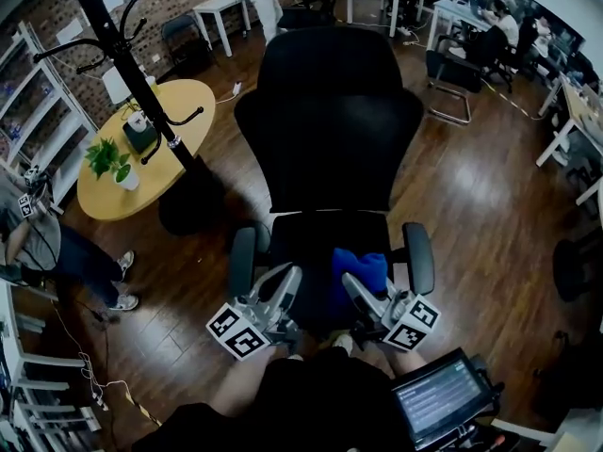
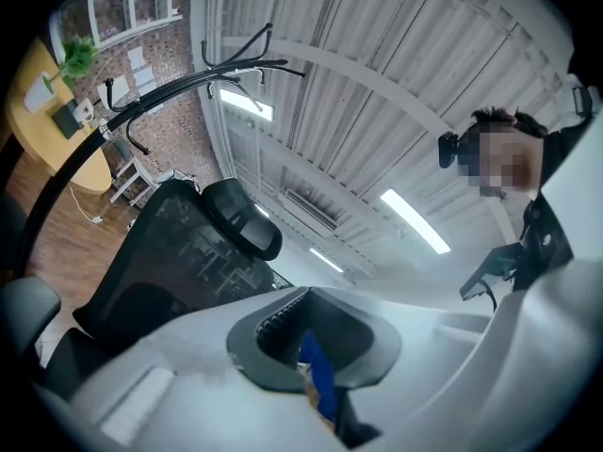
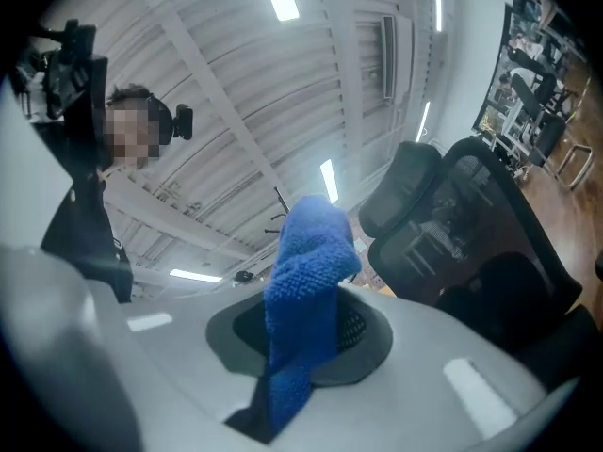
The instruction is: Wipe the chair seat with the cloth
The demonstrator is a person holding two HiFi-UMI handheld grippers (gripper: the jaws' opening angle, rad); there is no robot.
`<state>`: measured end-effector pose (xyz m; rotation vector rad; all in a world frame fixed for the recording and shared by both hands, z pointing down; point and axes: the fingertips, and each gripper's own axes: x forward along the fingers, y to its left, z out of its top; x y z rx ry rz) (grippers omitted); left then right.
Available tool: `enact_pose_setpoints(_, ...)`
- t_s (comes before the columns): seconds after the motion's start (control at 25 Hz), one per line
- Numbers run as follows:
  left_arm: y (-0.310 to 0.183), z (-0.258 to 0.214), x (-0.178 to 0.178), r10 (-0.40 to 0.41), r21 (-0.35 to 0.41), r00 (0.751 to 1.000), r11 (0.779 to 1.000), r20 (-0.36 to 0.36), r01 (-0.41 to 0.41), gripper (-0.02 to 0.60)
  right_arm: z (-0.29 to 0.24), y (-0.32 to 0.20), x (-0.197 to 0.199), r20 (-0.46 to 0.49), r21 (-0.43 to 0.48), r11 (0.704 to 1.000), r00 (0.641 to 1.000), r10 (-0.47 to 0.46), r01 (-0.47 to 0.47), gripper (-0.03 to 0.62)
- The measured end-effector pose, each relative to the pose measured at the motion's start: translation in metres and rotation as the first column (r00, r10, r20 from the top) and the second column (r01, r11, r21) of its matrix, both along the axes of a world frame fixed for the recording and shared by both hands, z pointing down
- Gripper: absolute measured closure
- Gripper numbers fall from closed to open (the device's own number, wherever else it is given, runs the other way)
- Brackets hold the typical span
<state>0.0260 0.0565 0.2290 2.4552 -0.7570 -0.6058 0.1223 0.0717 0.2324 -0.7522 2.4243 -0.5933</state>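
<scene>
gripping the soft, light cloth (image 3: pixel 306 281) by a bunched fold, my right gripper (image 1: pixel 356 285) looks secure, i judge; left gripper (image 1: pixel 281 281) nearly closed, empty.

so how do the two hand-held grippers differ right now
Right hand-held gripper: shut on the blue cloth, which bunches up from its jaws. Left hand-held gripper: only a blue sliver there, grip unclear. From above, the cloth sits at the right one's tip, apart from the left's. Both hover over the chair seat.

Two grippers (image 1: pixel 285 276) (image 1: pixel 350 282), one cloth (image 1: pixel 363 266), one yellow table (image 1: pixel 102 201), perhaps four chairs (image 1: pixel 330 130).
</scene>
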Motion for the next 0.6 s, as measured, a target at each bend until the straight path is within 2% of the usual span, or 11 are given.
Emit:
enact_pose_setpoints(0.16,0.034,-0.008,0.001,0.050,0.035,0.999,0.998,0.011,-0.050,0.589,-0.010,0.035,0.000,0.009,0.034,0.999,1.000,0.026,-0.026,0.540)
enact_pose_setpoints(0.32,0.088,-0.017,-0.002,0.111,0.071,0.994,0.991,0.012,-0.112,0.589,-0.020,0.087,-0.008,0.008,0.055,0.996,0.998,0.067,-0.067,0.540)
enact_pose_setpoints(0.44,0.127,-0.017,-0.019,0.145,0.089,0.989,0.985,0.020,-0.146,0.589,-0.020,0.128,-0.029,0.009,0.060,0.994,0.996,0.086,-0.086,0.540)
enact_pose_setpoints(0.6,0.178,-0.008,-0.050,0.147,0.065,0.989,0.987,0.019,-0.148,0.589,-0.021,0.183,-0.057,0.025,0.054,0.995,0.997,0.078,-0.079,0.540)
